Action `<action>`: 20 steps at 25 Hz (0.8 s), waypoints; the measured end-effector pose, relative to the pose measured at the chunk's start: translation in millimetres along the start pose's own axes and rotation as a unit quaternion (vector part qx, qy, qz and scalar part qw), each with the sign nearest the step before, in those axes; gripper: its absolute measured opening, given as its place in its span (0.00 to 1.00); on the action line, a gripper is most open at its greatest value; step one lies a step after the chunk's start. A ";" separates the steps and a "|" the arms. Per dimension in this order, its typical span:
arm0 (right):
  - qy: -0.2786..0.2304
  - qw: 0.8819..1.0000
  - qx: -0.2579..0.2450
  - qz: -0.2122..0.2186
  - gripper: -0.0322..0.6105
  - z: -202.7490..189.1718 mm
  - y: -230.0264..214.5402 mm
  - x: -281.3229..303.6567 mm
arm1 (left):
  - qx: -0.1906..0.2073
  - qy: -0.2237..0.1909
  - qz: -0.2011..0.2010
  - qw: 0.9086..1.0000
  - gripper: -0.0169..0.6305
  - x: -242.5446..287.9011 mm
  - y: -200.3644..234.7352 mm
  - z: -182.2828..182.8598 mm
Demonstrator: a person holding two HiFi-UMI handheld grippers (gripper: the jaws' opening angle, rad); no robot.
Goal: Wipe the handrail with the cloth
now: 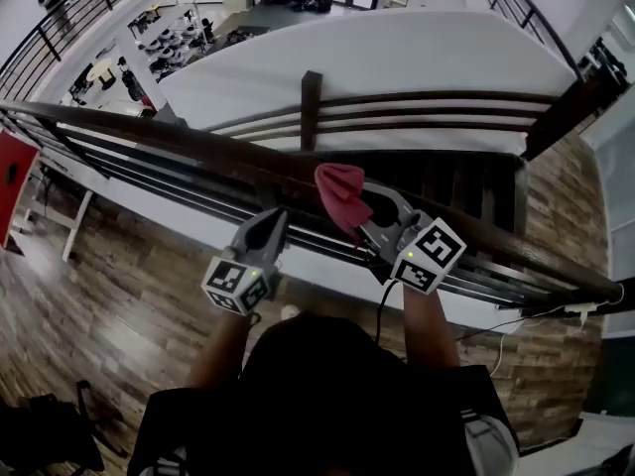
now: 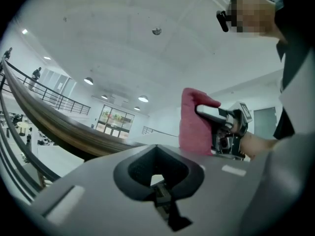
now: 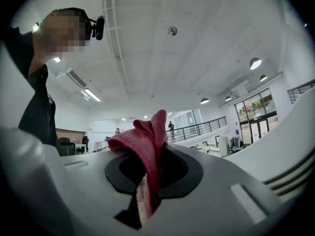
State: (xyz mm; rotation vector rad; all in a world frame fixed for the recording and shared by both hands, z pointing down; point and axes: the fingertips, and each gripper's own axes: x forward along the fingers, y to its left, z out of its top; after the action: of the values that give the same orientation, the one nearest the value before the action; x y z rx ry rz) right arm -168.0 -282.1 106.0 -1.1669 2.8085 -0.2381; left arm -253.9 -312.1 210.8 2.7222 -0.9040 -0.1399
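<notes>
A dark wooden handrail (image 1: 189, 145) runs slantwise from the upper left to the lower right. The red cloth (image 1: 340, 194) sticks up in front of it, and my right gripper (image 1: 380, 209) is shut on it. In the right gripper view the cloth (image 3: 150, 136) rises folded out of the pinched jaws of the right gripper (image 3: 147, 181). My left gripper (image 1: 271, 222) hovers to the left, near the rail, shut on nothing. The left gripper view shows the left gripper (image 2: 157, 156), the cloth (image 2: 193, 122) and the rail (image 2: 54, 127). Whether the cloth touches the rail I cannot tell.
Thin metal bars (image 1: 149, 181) run under the rail, with a wooden post (image 1: 311, 107) behind. Beyond lies a white slab (image 1: 397, 53) and a lower floor with desks (image 1: 169, 38). Wood flooring (image 1: 99, 296) is underfoot, with a red object (image 1: 12, 181) at the left and a white cable (image 1: 541, 315) at the right.
</notes>
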 end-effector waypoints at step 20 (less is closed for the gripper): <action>-0.037 0.952 -0.019 -0.302 0.13 7.4 -40.6 -376.7 | 0.006 0.055 -0.334 0.941 0.03 148.8 -365.5 -81.2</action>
State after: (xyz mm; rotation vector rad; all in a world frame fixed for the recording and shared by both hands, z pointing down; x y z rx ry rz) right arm 126.5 -43.7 115.0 -1.9692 2.3205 -0.1731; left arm 88.9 -102.0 184.3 2.8935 0.0793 -0.1086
